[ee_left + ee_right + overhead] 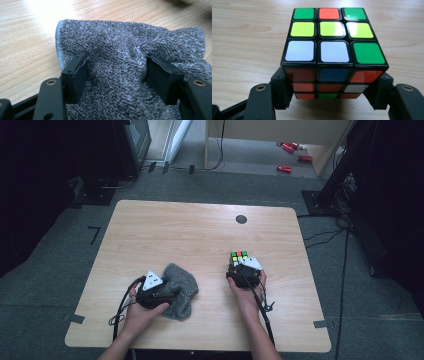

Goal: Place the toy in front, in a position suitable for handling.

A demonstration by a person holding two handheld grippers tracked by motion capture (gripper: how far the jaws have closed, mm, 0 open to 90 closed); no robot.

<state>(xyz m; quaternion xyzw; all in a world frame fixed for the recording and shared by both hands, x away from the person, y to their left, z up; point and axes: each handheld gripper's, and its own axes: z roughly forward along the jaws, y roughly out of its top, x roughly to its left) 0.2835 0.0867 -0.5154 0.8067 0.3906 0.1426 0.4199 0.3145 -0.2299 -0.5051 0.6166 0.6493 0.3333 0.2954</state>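
Grey terry cloth (120,60) lies bunched on the wooden table (165,230), left of centre near the front edge, and the left gripper (117,75) has a fold pinched between its jaws, the pads dented into the pile. Right of centre, the right gripper (329,96) straddles the lower layers of the Rubik's cube (332,50), its jaws against both sides; the cube seems gripped. For a sound hold, I would judge the pads should sit square on flat faces, not on corners. Bare tabletop lies between cloth and cube and beyond both; the near edge is close behind the hands.
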